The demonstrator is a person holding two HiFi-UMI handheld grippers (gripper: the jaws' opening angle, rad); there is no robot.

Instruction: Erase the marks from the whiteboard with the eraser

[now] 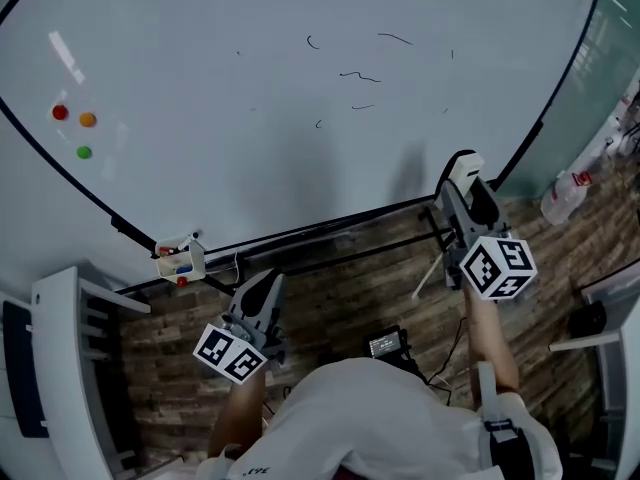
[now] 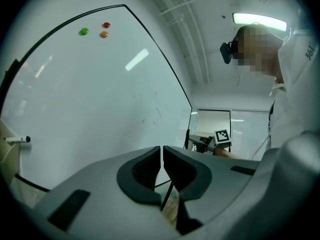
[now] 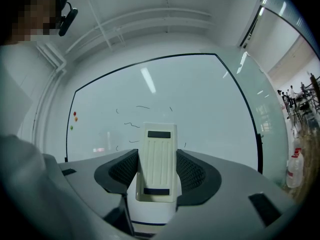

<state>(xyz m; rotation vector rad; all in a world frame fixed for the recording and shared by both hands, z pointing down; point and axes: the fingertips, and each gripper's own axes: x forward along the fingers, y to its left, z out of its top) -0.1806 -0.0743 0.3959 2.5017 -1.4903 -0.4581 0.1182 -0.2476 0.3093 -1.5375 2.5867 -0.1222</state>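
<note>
The whiteboard [image 1: 250, 138] fills the upper head view and carries several thin black marks [image 1: 360, 76] right of its middle; the same marks [image 3: 131, 125] show ahead in the right gripper view. My right gripper [image 1: 462, 176] is shut on a cream eraser [image 3: 157, 160] that stands upright between its jaws, held short of the board's lower right part. My left gripper [image 1: 262, 290] hangs lower, below the board's bottom edge, its jaws shut with nothing between them [image 2: 162, 170]. The marks [image 2: 156, 115] appear faint and far off in the left gripper view.
Red [image 1: 60, 112], orange [image 1: 87, 120] and green [image 1: 84, 152] magnets sit at the board's left. A small marker tray [image 1: 179, 261] hangs at the lower frame. A plastic bottle [image 1: 565, 196] stands at the right on the wood-pattern floor [image 1: 340, 298].
</note>
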